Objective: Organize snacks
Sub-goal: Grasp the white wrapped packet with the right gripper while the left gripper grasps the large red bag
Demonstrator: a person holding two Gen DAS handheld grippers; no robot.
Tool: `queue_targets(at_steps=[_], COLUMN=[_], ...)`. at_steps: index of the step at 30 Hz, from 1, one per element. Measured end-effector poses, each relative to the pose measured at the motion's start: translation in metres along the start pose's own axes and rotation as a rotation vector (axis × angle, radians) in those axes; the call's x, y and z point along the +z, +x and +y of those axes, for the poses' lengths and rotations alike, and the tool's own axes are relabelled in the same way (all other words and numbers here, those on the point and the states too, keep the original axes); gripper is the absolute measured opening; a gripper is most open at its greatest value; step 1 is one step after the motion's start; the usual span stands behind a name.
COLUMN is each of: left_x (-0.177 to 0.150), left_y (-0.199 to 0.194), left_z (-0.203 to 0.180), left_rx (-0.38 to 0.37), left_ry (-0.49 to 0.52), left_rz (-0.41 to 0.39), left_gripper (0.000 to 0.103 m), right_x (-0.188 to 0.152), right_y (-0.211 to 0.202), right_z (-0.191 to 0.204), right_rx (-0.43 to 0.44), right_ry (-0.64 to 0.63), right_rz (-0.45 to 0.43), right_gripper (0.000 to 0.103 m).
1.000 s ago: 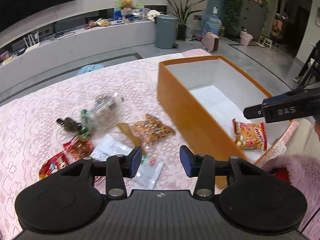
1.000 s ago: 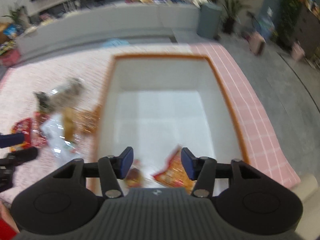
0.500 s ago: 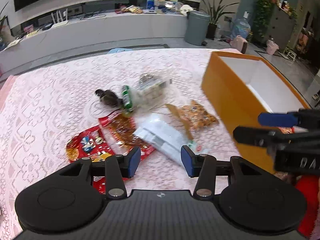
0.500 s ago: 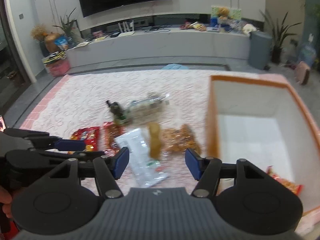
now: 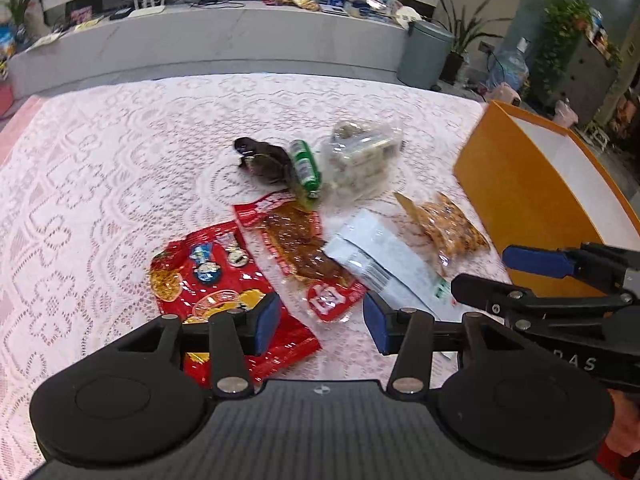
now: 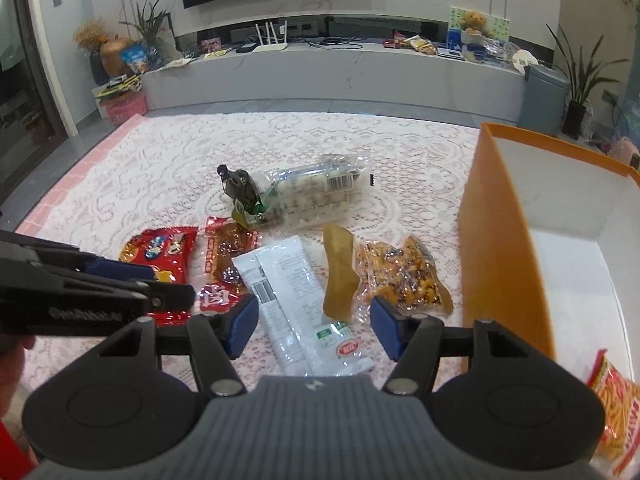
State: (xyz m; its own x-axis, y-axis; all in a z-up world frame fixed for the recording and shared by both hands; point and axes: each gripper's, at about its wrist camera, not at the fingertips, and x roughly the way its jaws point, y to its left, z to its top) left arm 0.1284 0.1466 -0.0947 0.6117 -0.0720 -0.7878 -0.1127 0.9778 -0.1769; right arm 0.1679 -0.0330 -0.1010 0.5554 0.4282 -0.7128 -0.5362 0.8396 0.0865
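Observation:
Several snack packets lie in a loose pile on the lace tablecloth [image 5: 100, 200]: a red packet [image 5: 224, 280], a red-brown dried-meat packet [image 5: 300, 248], a white pouch [image 6: 288, 284], an orange nut bag [image 6: 400, 276], a clear bag of pale round sweets [image 6: 312, 196] and a dark green packet [image 6: 240, 188]. My left gripper [image 5: 322, 320] hangs open over the near end of the red and meat packets. My right gripper [image 6: 314, 326] is open above the white pouch's near end. Neither holds anything. The orange box [image 6: 496, 240] stands to the right with a red-yellow chips packet [image 6: 612, 408] inside.
The two grippers hang side by side: the right gripper [image 5: 480, 270] shows at the right of the left wrist view, the left gripper [image 6: 168, 284] at the left of the right wrist view. Beyond the table are a grey TV bench [image 6: 320, 76] and a grey bin [image 5: 424, 56].
Both grippers have swung left, away from the orange box, and come down over the snack pile. Their jaws stand slightly wider than before.

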Motion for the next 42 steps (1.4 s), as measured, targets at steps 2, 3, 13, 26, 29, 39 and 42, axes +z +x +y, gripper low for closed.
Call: queue_targets(at_steps=[2,3,13,26,29,39,42], left_x=[0.001,0.001,-0.005,-0.005,-0.005,-0.006,-0.006], left_y=[0.002,0.003,0.005,0.026,0.028,0.027,0.027], left_z=[0.008,0.011,0.037,0.031,0.026,0.036,0.042], left_rx=[0.001,0.003,0.089,0.242,0.271,0.356,0.349], left_ry=[-0.026,-0.038,-0.147,-0.131,-0.103,-0.13,-0.162], left_rz=[-0.005,-0.006,-0.026,-0.04,-0.046,-0.038,-0.029], left_gripper=[0.058,0.061,0.074,0.089,0.091,0.096,0.102], right_x=[0.0,0.001,-0.007,-0.003,-0.005,-0.005,-0.008], right_y=[0.007,0.011,0.031,0.054,0.06,0.071,0.074], right_z=[0.001,0.001,0.02,0.028,0.031,0.025,0.025], right_rx=[0.007,0.012,0.049,0.091,0.089,0.052,0.047], right_ry=[-0.013,-0.019,-0.161,-0.173,-0.19,-0.178,-0.187], right_rz=[0.002,0.002,-0.036,-0.026,-0.011,0.021,0.044], right_gripper=[0.061,0.061,0.061,0.054,0.054,0.059,0.069])
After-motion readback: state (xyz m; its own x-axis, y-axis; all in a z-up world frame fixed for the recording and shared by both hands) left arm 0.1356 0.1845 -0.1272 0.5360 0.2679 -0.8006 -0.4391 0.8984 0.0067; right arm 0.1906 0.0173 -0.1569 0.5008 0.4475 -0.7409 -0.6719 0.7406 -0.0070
